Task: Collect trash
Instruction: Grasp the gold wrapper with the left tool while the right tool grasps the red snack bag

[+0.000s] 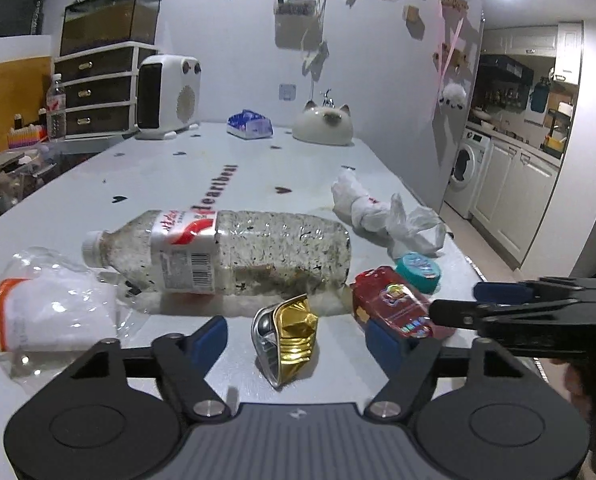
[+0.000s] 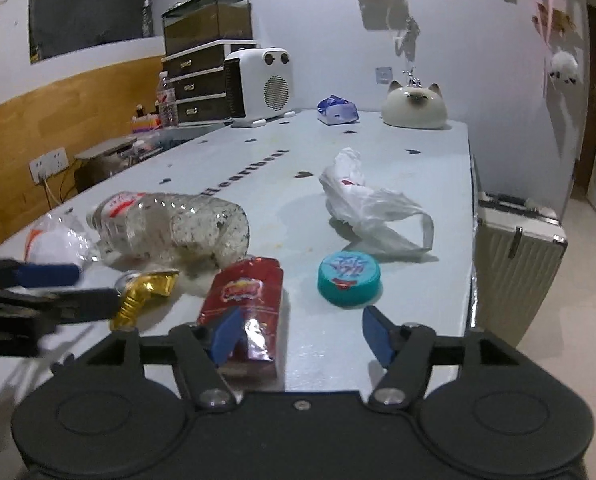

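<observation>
- So, you are at the start of a pick: every piece of trash lies on the pale blue counter (image 1: 145, 176), and no bin shows in either view.
- Take the clear plastic bottle lying on its side with a red-and-white label (image 1: 217, 252) as your landmark. The crushed gold and silver can (image 1: 287, 338) lies just in front of it, towards you.
- Your left claw (image 1: 295, 338) is spread wide with the can between its blue fingertips (image 1: 209, 338); I cannot tell whether either pad touches it.
- Right of the can, off the bottle's base end, sits the red foil snack packet (image 2: 243, 300). Your right claw (image 2: 304, 336) is also spread, its left fingertip over the packet's near end, gripping nothing.
- Beyond the packet lie the round teal lid (image 2: 349, 278) and the crumpled white plastic bag (image 2: 368, 208); the clear zip bag holding white tissue (image 1: 53, 308) lies off the bottle's cap end.
- Next, I judge, press the left claw together on the can. It is dented and slick, so expect it to twist.
</observation>
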The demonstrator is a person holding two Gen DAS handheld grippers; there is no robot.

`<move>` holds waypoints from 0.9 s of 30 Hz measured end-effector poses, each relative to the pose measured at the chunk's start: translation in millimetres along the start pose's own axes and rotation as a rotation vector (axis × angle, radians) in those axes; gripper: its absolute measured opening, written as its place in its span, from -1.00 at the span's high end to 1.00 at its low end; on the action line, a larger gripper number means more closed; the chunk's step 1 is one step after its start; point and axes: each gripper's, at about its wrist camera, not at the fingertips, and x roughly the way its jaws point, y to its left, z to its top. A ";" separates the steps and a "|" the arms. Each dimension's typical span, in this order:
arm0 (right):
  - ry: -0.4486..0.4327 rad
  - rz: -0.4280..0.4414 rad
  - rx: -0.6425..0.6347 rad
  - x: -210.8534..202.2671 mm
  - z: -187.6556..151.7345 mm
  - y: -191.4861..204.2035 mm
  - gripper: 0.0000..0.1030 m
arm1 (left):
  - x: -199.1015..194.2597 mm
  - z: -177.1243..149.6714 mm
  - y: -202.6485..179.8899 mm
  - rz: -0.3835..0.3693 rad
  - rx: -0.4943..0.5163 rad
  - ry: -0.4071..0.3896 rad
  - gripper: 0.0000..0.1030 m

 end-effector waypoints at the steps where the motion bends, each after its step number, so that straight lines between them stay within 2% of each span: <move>1: 0.000 0.005 0.015 -0.5 1.4 0.1 -0.37 | 4.7 0.2 -0.1 0.004 0.002 0.007 -0.39; 4: -0.003 0.008 0.041 2.6 8.7 4.1 -0.54 | 13.2 -2.8 -0.6 0.017 0.013 0.021 -0.33; 11: 0.061 0.008 0.062 35.8 18.8 22.4 -0.53 | 9.5 -9.9 3.4 0.011 0.010 0.015 -0.33; 14: 0.088 0.007 0.036 46.6 15.6 29.4 -0.39 | 3.1 -12.9 10.2 0.022 0.002 0.004 -0.33; 15: 0.099 0.013 0.033 48.4 14.1 29.5 -0.23 | 1.0 -13.5 13.5 0.022 -0.006 -0.001 -0.33; 17: 0.096 0.008 0.017 47.6 10.3 30.1 -0.05 | -0.4 -12.5 18.1 0.023 -0.014 -0.007 -0.33; 27: 0.061 0.044 -0.037 9.9 -19.0 27.3 -0.04 | 24.6 -4.9 8.3 0.005 0.001 0.032 -0.33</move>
